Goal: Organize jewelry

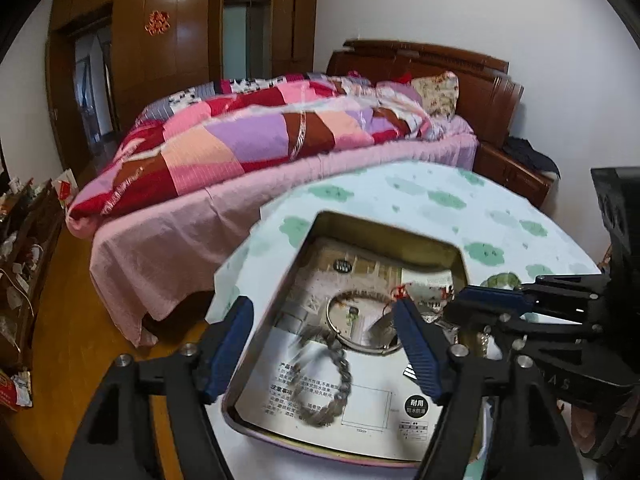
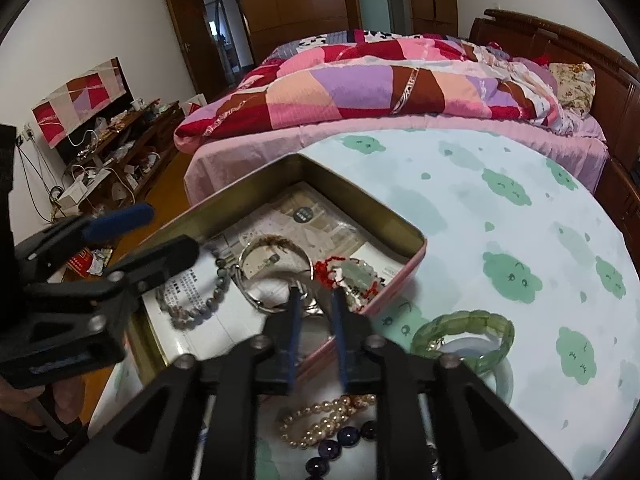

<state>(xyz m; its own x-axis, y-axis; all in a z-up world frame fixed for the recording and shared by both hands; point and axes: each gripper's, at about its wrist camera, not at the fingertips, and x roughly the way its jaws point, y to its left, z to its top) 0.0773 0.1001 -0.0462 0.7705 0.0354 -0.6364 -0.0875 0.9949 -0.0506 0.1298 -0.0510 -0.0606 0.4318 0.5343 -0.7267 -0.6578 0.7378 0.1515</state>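
An open pink tin box (image 2: 404,236) (image 1: 316,228) lined with printed paper sits on the table. In it lie a grey beaded bracelet (image 2: 192,308) (image 1: 336,380), silver bangles (image 2: 256,256) (image 1: 360,344) and a jade pendant on red cord (image 2: 356,274). My left gripper (image 1: 324,344) is open, hovering over the box with the bracelet between its fingers. My right gripper (image 2: 316,300) is nearly shut over the box's near edge; whether it holds a silver ring is unclear. On the table lie a green jade bracelet (image 2: 492,320), a pale bangle (image 2: 504,380), a pearl bracelet (image 2: 320,420) and dark blue beads (image 2: 340,444).
The table wears a white cloth with green cloud prints (image 2: 520,220). Behind it stands a bed with a pink sheet and patchwork quilt (image 2: 360,80). A cluttered wooden TV stand (image 2: 112,152) is at the left. Wardrobes line the far wall.
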